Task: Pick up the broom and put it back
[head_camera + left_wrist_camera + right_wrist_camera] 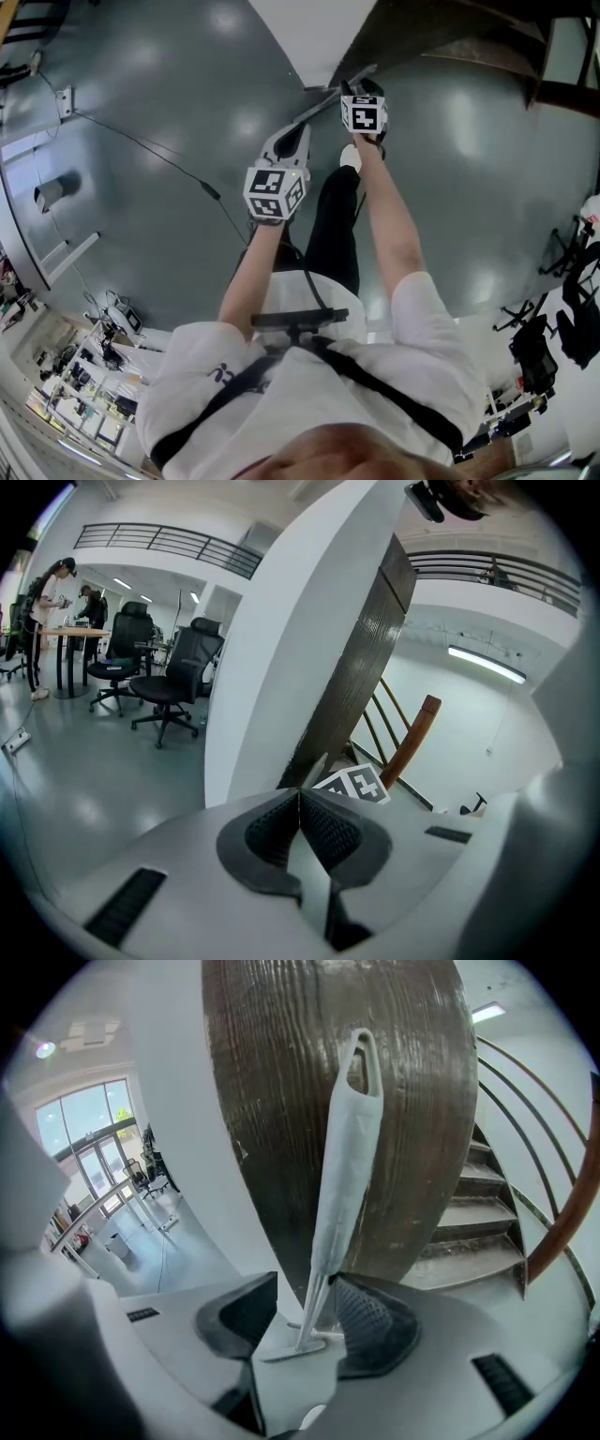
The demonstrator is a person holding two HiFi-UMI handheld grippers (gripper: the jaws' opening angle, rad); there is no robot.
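The broom [342, 1166] has a pale grey handle with a hanging loop at its top. It leans upright against the dark wood panel [281, 1072] beside the stairs, its thin pole running down to a flat foot. My right gripper [305, 1302] is open around the pole, which stands close to the right pad and well apart from the left pad. In the head view the right gripper [361, 89] is at the panel and the broom [328, 98] shows as a thin grey line. My left gripper [300, 794] is shut with nothing in it; the head view shows the left gripper [292, 139] just behind.
Stairs [478, 1232] with a wooden handrail [562, 1222] rise to the right of the panel. A white wall [272, 649] adjoins it on the left. Office chairs [169, 682] and a person at a desk [42, 611] are far left. A cable [159, 155] crosses the grey floor.
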